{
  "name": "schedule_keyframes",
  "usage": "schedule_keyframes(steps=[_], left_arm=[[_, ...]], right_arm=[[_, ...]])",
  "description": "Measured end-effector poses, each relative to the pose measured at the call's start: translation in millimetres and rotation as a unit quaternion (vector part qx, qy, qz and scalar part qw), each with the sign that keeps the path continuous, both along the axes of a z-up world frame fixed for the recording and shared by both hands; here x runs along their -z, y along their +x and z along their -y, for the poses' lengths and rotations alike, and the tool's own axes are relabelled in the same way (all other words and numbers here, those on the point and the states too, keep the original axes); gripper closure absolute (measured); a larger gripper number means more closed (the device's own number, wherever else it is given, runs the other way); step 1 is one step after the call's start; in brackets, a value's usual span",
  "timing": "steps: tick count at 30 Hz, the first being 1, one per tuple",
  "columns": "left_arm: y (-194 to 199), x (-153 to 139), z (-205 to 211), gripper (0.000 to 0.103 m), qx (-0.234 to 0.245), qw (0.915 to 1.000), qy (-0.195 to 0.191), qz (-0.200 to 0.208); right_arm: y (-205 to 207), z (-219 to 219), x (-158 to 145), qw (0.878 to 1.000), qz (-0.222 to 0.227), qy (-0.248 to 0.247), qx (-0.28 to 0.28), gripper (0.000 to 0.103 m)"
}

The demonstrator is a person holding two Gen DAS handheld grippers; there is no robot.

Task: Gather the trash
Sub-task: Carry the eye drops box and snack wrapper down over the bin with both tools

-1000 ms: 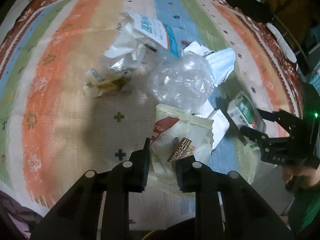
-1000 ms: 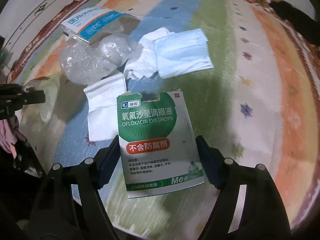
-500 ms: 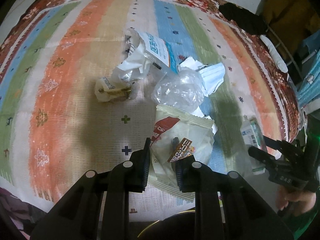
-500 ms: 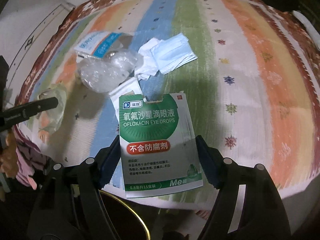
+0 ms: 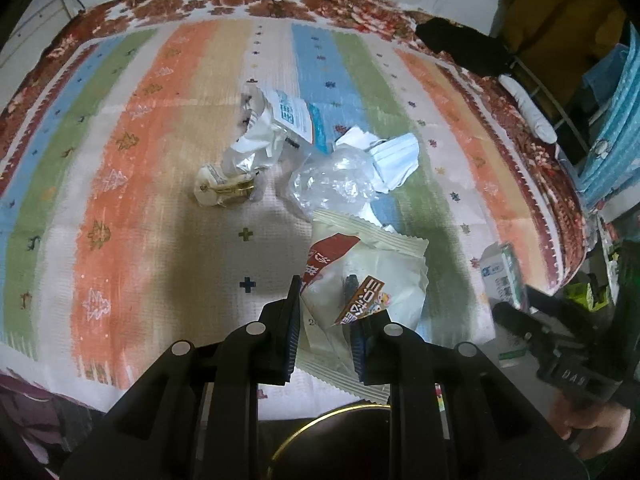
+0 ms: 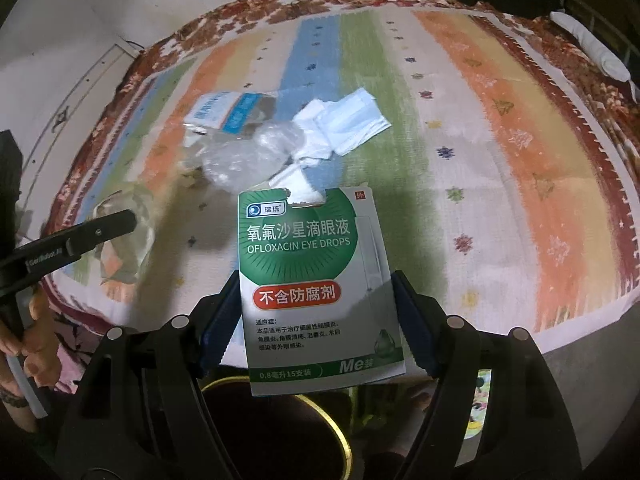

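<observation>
over the striped cloth (image 5: 132,208) on the bench, the left tool (image 5: 325,334) is clenched on a cream snack wrapper (image 5: 372,264), held up above the near edge. the right tool (image 6: 316,320) grips a green and white eye drops packet (image 6: 316,280) by its two side edges, also lifted clear of the cloth. a dark bin with a gold rim (image 6: 320,412) sits below both. left on the cloth are a clear plastic bag (image 5: 332,184), a blue face mask (image 5: 396,156), white tissue (image 6: 298,182) and a crumpled wrapper (image 5: 224,188).
</observation>
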State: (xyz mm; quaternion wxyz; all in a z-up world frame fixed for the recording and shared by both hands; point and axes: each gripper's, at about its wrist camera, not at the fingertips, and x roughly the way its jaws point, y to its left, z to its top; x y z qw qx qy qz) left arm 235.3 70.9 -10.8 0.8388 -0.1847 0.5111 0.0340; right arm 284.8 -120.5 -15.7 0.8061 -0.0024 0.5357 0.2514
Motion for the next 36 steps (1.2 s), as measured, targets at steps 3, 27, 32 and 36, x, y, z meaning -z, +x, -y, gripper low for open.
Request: schedule_keyframes(steps=[3, 27, 32, 36], left_arm=[[-9, -9, -1, 0.083, -0.002, 0.9999, -0.011, 0.012], [-112, -24, 19, 0.082, -0.005, 0.9974, -0.036, 0.062], [-127, -16, 27, 0.082, -0.007, 0.9983, -0.034, 0.047], [-139, -15, 38, 0.082, 0.001, 0.9984, -0.023, 0.052]], right_arm=[[-15, 0, -8, 1.0, 0.009, 0.013, -0.007, 0.034], [-122, 19, -25, 0.997, 0.053, 0.044, -0.031, 0.034], [-139, 18, -19, 0.997, 0.051, 0.038, -0.039, 0.034], [-154, 18, -15, 0.997, 0.058, 0.026, -0.046, 0.034]])
